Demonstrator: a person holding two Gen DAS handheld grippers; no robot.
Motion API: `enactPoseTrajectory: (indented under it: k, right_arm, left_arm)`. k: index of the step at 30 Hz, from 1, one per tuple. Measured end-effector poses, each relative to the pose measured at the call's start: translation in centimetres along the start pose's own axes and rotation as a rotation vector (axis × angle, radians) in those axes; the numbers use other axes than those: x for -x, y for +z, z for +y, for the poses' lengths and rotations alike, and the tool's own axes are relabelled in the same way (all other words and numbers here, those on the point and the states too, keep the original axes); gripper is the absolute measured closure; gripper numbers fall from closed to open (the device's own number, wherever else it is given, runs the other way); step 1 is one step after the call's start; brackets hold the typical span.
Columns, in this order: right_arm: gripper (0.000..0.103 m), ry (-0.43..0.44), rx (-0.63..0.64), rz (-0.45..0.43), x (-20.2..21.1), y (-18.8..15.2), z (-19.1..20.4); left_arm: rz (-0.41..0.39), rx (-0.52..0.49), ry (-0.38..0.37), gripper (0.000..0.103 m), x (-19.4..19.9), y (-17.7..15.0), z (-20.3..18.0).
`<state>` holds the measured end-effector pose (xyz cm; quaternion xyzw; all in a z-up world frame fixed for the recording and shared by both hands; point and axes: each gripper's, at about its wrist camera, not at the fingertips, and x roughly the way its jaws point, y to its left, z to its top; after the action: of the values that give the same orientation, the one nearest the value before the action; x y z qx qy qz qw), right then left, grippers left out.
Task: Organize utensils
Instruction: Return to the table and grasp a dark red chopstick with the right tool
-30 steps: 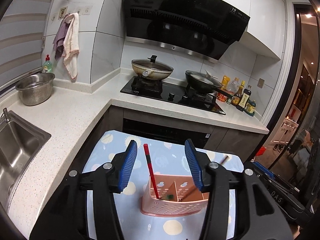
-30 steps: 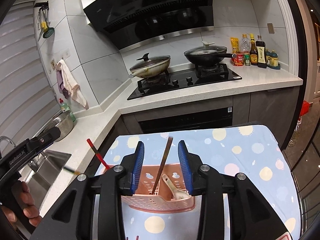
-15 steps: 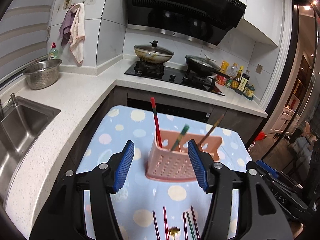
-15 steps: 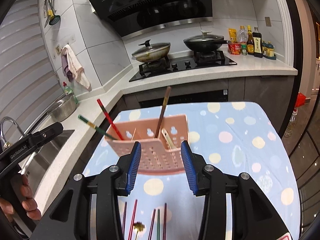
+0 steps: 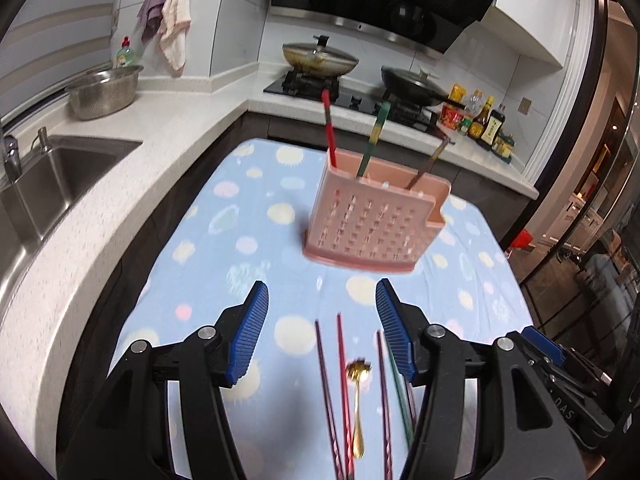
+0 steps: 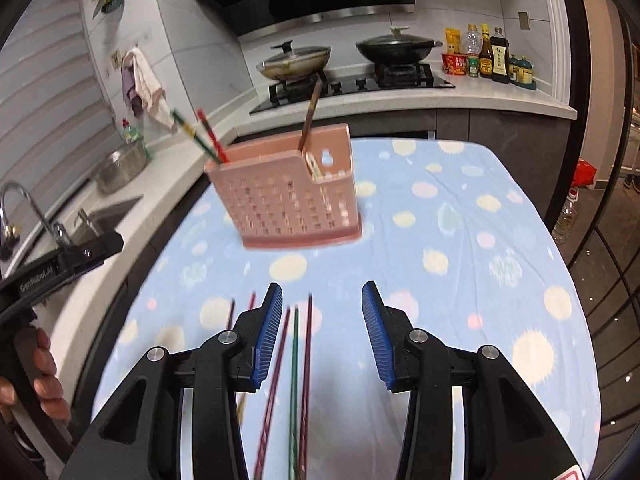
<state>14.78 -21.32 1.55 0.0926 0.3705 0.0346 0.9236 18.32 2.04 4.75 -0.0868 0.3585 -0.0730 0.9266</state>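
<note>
The left gripper has two blue ribbed pads set on glossy black plastic finger arms, each arm carrying round silver screw heads. On its right flank sits a blue block above a black housing with pale embossed lettering, only partly readable.

The right gripper is built the same way: blue ribbed pads, black angular arms with triangular cut-outs, and silver screw heads.

In the right wrist view, the left gripper's black body bears white "GenRobot.AI" lettering. The left hand wrapped around its black handle shows bare skin and short fingernails.
</note>
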Motion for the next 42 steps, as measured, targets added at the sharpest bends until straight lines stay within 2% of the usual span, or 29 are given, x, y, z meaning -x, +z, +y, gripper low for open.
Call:
enactPoseTrajectory:
  k: [9,15,19,24,29,42]
  right_arm:
    - [0.062,-0.017,0.023,0.158,-0.1,-8.2,0.2]
    - [0.062,-0.03,0.031,0.224,-0.9,-11.3,0.1]
    - [0.062,-0.017,0.034,0.249,-1.4,-12.3,0.3]
    - [0.068,-0.015,0.055,0.252,-1.7,-12.5,0.8]
    - [0.079,-0.016,0.063,0.266,-2.2,-12.6,1.0]
    - [0.081,-0.013,0.098,0.271,-2.9,-12.8,1.8]
  left_arm:
    - [0.113,-0.008,0.04,0.05,0.2,-6.9,1.3]
    - [0.185,-0.02,0.05,0.05,0.1,-10.8,1.4]
    - [0.213,-0.025,0.051,0.05,0.1,-12.5,1.4]
    - [0.238,-0.031,0.053,0.05,0.1,-14.0,1.4]
    - [0.252,-0.037,0.048,0.05,0.1,-14.6,1.2]
    - [0.272,-0.054,0.03,0.05,-0.1,-15.0,0.5]
